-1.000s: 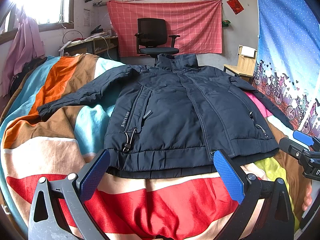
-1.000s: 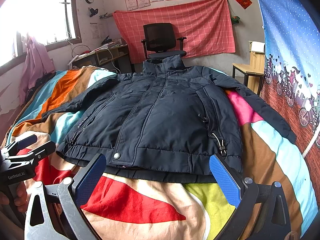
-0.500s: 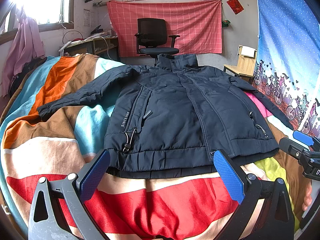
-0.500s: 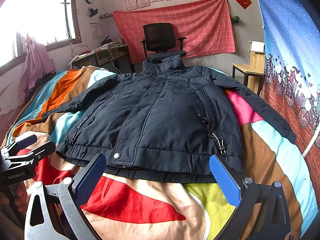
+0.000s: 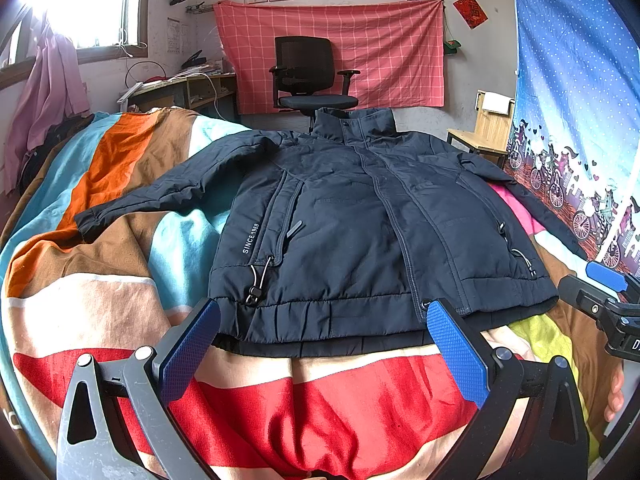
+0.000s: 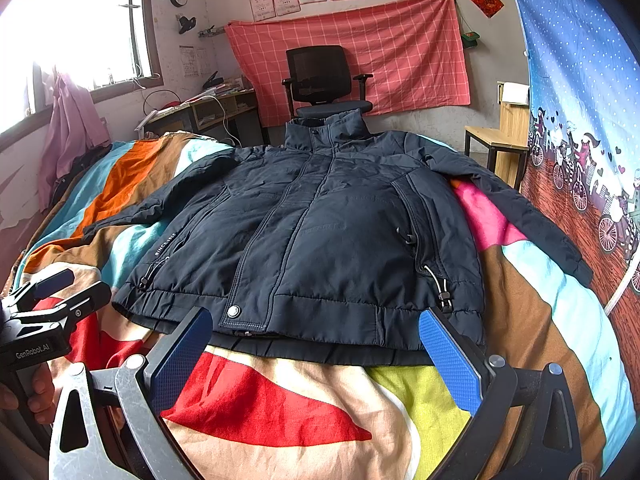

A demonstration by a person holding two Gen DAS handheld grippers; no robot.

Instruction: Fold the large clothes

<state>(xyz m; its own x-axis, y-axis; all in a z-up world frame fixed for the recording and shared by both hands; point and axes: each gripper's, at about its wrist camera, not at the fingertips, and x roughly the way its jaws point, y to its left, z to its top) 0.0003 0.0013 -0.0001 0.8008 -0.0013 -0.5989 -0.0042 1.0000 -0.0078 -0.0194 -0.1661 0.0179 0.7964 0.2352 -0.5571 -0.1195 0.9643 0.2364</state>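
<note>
A dark navy padded jacket (image 5: 352, 232) lies flat, front up and zipped, on a striped bedspread (image 5: 120, 300), collar away from me and both sleeves spread out. It also shows in the right wrist view (image 6: 320, 240). My left gripper (image 5: 320, 348) is open and empty, just short of the jacket's hem on the left half. My right gripper (image 6: 316, 348) is open and empty, just short of the hem on the right half. Each gripper shows at the edge of the other's view: the right one (image 5: 600, 292) and the left one (image 6: 52, 296).
A black office chair (image 5: 312, 76) stands beyond the bed before a red checked cloth (image 5: 360, 52). A desk (image 5: 180, 88) is at the back left, a wooden stool (image 5: 484, 136) at the back right. A blue printed curtain (image 5: 580, 120) hangs along the right side.
</note>
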